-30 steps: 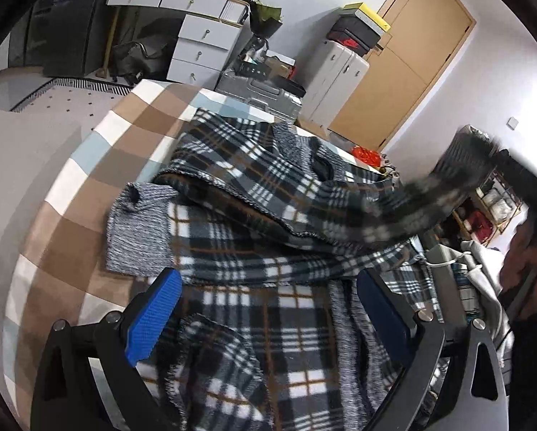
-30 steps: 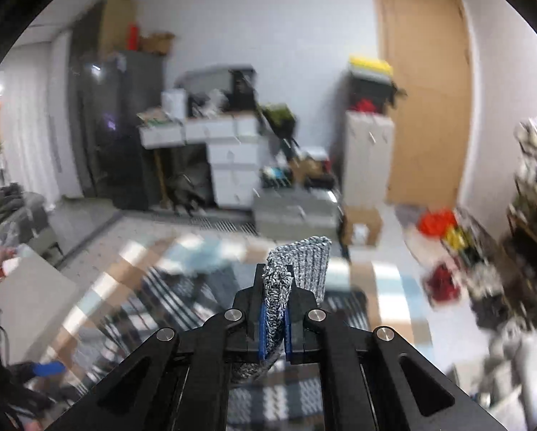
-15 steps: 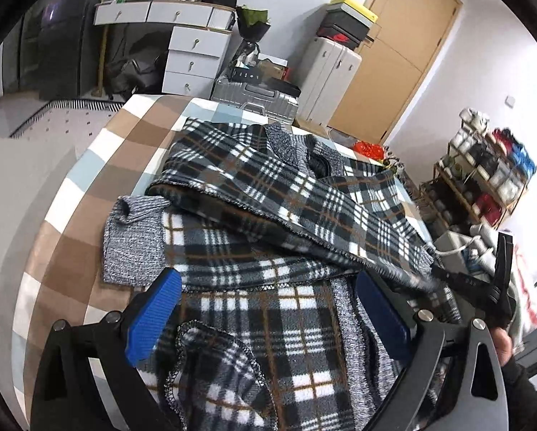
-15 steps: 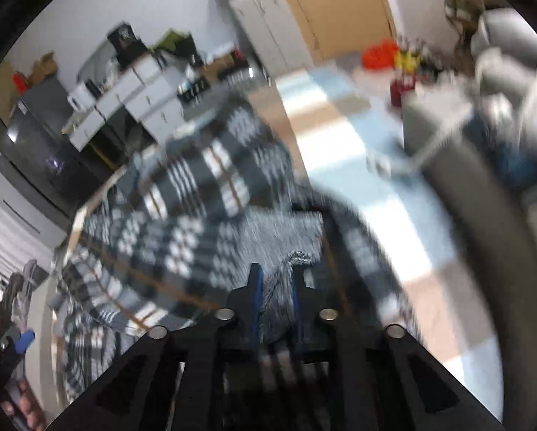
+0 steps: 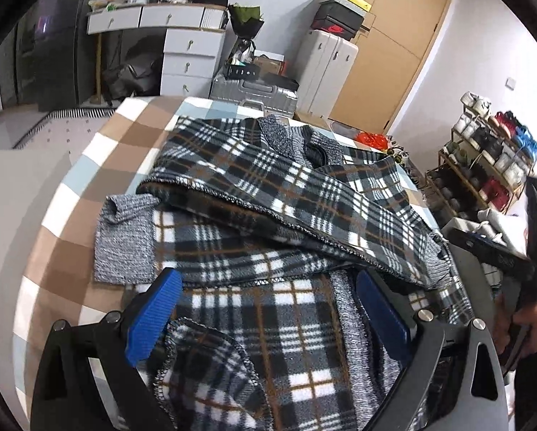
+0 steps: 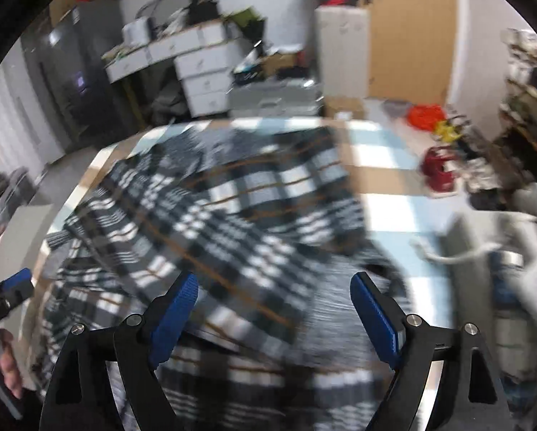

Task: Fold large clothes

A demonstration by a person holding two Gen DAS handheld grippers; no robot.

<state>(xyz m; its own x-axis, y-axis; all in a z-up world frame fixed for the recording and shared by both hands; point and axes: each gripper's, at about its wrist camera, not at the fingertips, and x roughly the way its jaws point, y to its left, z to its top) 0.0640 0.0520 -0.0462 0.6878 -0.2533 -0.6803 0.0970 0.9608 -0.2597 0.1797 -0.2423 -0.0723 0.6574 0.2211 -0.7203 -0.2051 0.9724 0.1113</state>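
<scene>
Blk fingers [image 5: 387,319], blue ribbed pads (silver screws).

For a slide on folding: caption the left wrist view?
Open left gripper over a plaid garment with sleeves folded across, on a checked cloth.

Right wrist view smeared by motion: plaid jacket [image 6: 232,222] weave unreadable, cuff and hems not separable. Checked bench [image 6: 387,165] cover blurred, far edge indistinct. Jacket lower part cut off by bottom edge behind left tongs [image 5: 264,316]. Shoe rack [image 5: 491,158] contents too small to identify. Hand [image 5: 527,327] at right edge partly cropped, its grip unclear.
</scene>
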